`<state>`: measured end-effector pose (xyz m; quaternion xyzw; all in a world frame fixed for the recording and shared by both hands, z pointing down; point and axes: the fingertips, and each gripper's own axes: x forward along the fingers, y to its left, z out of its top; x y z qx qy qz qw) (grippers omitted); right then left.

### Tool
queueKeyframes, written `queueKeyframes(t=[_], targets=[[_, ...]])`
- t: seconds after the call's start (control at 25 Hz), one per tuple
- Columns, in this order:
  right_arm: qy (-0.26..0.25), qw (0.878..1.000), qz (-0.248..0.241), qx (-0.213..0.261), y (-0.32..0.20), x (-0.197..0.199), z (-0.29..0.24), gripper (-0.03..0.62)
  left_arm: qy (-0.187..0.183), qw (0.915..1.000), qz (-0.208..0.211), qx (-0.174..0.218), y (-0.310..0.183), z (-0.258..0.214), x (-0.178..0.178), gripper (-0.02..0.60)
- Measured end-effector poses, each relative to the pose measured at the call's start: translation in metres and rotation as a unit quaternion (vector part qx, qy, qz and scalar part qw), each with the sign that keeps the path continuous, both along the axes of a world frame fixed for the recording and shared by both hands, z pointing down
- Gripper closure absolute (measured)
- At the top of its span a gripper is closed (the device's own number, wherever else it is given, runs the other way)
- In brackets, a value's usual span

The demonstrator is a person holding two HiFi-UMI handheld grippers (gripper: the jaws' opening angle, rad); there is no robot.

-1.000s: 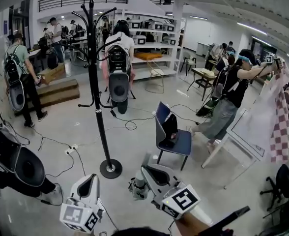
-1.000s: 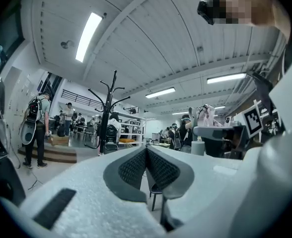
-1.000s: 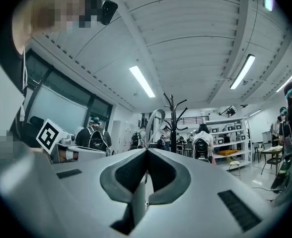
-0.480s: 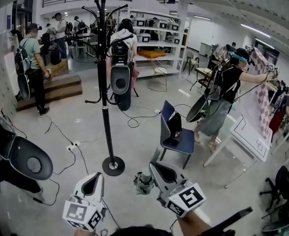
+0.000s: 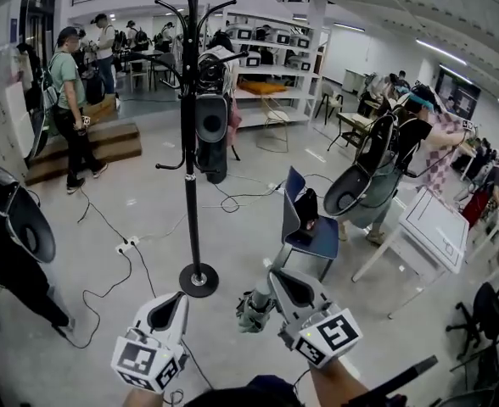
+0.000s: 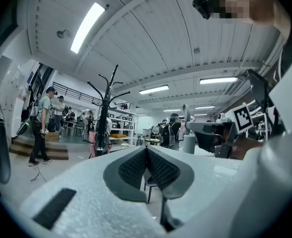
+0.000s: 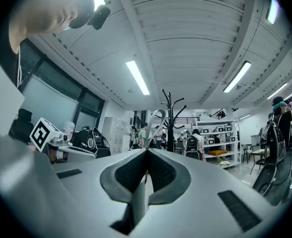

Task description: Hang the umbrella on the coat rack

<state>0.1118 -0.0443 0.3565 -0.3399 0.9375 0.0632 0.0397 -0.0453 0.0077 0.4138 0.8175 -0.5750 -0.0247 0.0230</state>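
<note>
The black coat rack (image 5: 190, 134) stands on a round base (image 5: 199, 279) on the floor ahead, its hooks bare. My right gripper (image 5: 274, 273) is shut on a folded pale green umbrella (image 5: 252, 309), which hangs out to the left of its jaws. In the right gripper view the umbrella's loop (image 7: 154, 119) rises past the shut jaws (image 7: 147, 152) beside the rack (image 7: 171, 114). My left gripper (image 5: 172, 300) is shut and empty, low and left of the rack's base. Seen from the left gripper view, its pads (image 6: 147, 151) meet, and the umbrella (image 6: 188, 143) shows in the other gripper.
A blue chair (image 5: 305, 230) stands right of the rack. Cables and a power strip (image 5: 128, 246) lie on the floor to its left. A white table (image 5: 425, 224) is at the right. Several people with gear stand around, and shelves (image 5: 266, 66) line the back.
The rack's base has come closer and sits more centred in the head view. Both grippers have shifted slightly up and right, the umbrella still in the right one.
</note>
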Motion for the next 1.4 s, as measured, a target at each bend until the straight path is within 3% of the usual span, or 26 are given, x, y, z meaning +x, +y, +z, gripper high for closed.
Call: queueKeyframes(t=[0.36,0.68,1.4], targets=[[0.009,1.000,0.001,-0.006,-0.010,-0.022,0.001,0.585,0.005,1.0000,0.006,-0.003,-0.007,0.001,-0.023,0.571],[0.001,1.000,-0.015,0.000,-0.041,-0.041,0.008,0.585,0.004,0.9999,-0.014,-0.009,-0.033,0.007,-0.038,0.571],[0.007,0.999,-0.039,0.001,-0.144,-0.052,0.004,0.585,-0.004,0.9994,-0.029,-0.018,-0.130,-0.002,-0.041,0.571]])
